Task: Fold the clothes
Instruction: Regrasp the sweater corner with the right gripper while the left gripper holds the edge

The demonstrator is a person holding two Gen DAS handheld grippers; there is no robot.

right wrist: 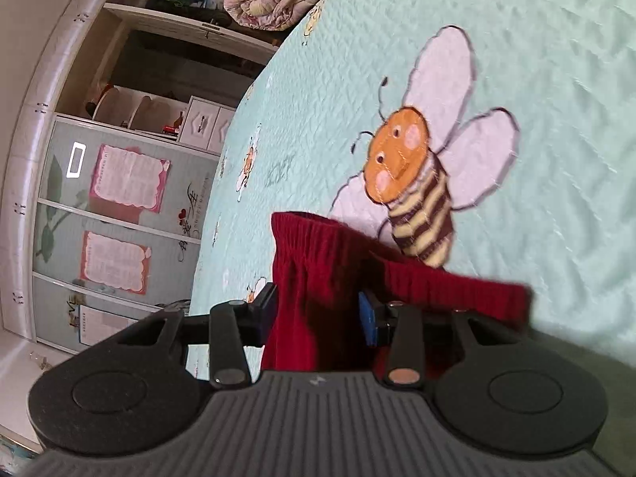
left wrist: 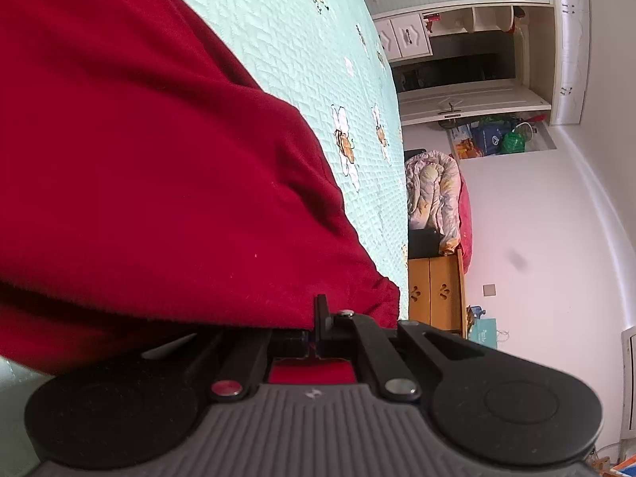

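- My left gripper [left wrist: 318,318] is clenched tight on the red garment [left wrist: 159,159]; its jaws have met on a fold near the gathered, elastic-looking hem, and the cloth drapes over the fingers and fills most of that view
- My right gripper [right wrist: 318,310] stands part open with the ribbed band of the same red garment [right wrist: 318,278] between its fingers; the blue pads [right wrist: 367,318] do not look to be pressing the cloth, so I count this side as released, not gripping
- The garment lies on the mint quilted bedspread [right wrist: 556,79], its edge just below the printed bee [right wrist: 413,183]
- To do this step well, I judge the right jaws should close squarely on the band, both layers caught, before either hand lifts; the left should keep its pinch firm so the cloth does not slide
- Lifting both corners level, and keeping the edge taut between them, should give a straight crease; a one-sided pull would likely skew the fold
- Writing: pink-bordered sheets [right wrist: 127,179] hang on the wardrobe door [right wrist: 59,238], dense with print too small to read; decorative lettering beside them is also illegible; no brand name can be made out
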